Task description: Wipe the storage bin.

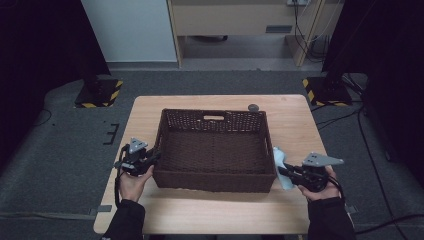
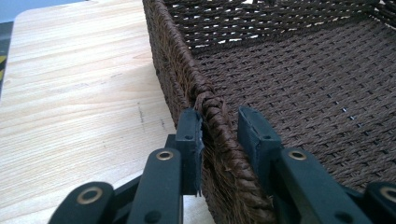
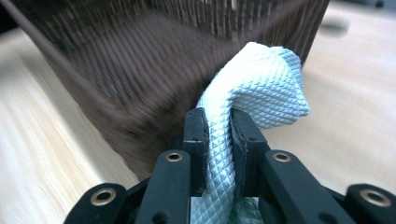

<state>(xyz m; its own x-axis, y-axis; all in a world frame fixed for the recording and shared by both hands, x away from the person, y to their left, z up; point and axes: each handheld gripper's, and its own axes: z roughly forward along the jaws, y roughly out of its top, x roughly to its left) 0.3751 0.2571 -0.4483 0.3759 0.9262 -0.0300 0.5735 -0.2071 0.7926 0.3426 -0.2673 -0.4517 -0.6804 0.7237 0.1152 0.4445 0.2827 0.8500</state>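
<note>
High view: the dark brown woven rectangular basket (image 1: 214, 150) sits mid-counter (image 1: 150, 107), the left claw (image 1: 150, 159) at its left wall.

Left gripper view: the left claw (image 2: 219, 128) straddles the basket rim (image 2: 212, 109), one pad not touching.

Right gripper view: the right claw (image 3: 218, 126) is clenched on a pale blue quilted cloth (image 3: 261, 84) beside the basket.

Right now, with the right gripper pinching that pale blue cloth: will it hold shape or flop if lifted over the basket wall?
Probably floppy: the cloth folds and bulges over above the right gripper, with no stiff edge. Likely light, since a narrow pinch holds it. Its quilted texture should resist slipping, but a loose end hanging below may catch on the woven basket rim.
</note>
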